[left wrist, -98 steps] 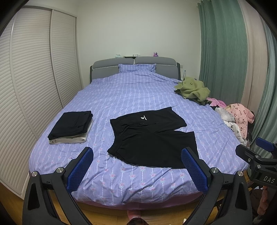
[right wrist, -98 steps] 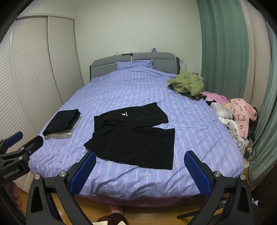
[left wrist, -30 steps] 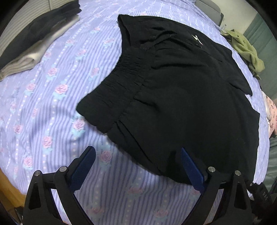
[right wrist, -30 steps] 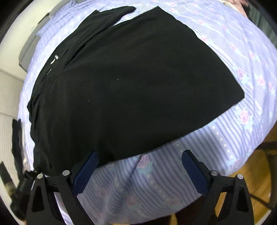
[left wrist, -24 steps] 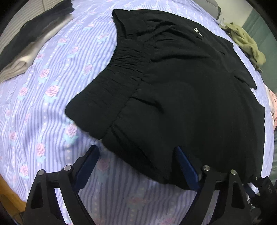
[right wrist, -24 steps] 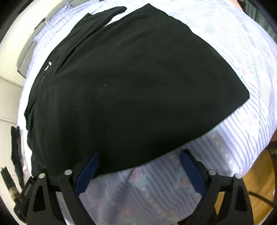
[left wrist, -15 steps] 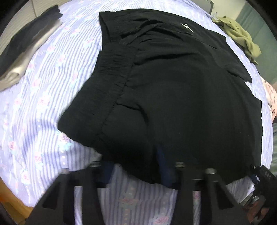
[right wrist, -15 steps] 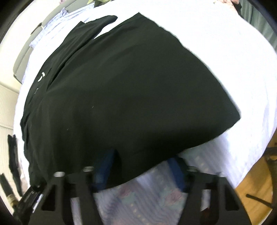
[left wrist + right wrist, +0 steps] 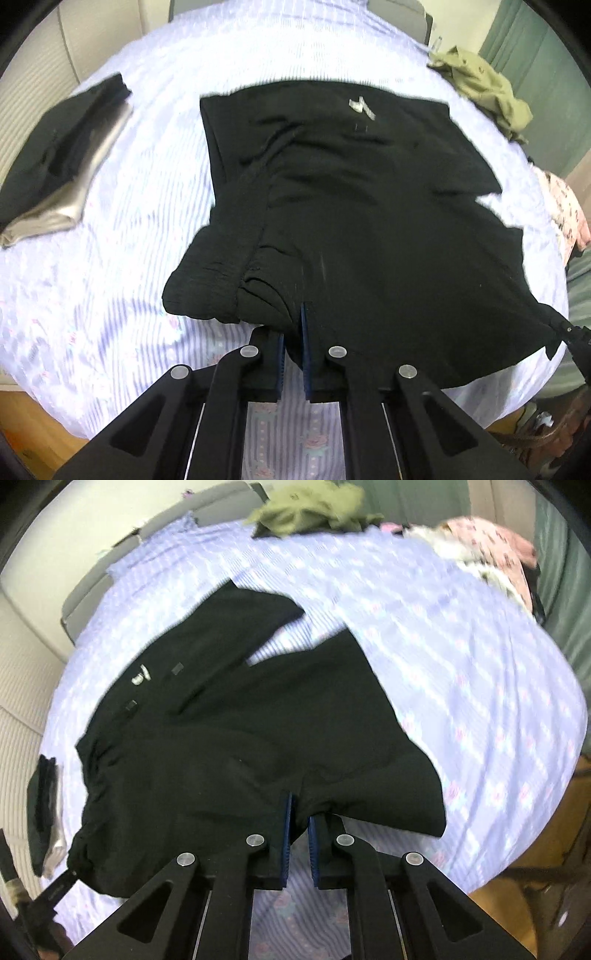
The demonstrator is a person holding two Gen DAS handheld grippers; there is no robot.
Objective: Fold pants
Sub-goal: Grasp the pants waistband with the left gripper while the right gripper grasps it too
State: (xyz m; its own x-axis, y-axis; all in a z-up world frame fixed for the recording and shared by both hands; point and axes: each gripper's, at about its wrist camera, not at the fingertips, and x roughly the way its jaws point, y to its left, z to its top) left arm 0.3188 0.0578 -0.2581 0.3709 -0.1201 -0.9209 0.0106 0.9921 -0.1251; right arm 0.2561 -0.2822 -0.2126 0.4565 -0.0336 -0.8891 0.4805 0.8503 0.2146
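Black shorts-style pants (image 9: 369, 206) lie spread on the lilac striped bed (image 9: 122, 206), with a white logo on the far leg. My left gripper (image 9: 292, 332) is shut on the near edge close to the gathered elastic waistband (image 9: 210, 284) and lifts it slightly. In the right wrist view the pants (image 9: 240, 731) show both legs parted toward the far right. My right gripper (image 9: 298, 812) is shut on the near edge of the near leg, close to its hem corner (image 9: 424, 805). Each gripper shows at the other view's edge.
A folded stack of black and beige clothes (image 9: 59, 162) lies at the bed's left. An olive garment (image 9: 484, 88) and pink clothes (image 9: 491, 542) are heaped at the right. Wooden floor (image 9: 535, 867) shows below the bed's front edge.
Both grippers were open above the pants' near edge a second ago. They have closed on that edge and lifted it, and both views have tilted up to show more of the bed.
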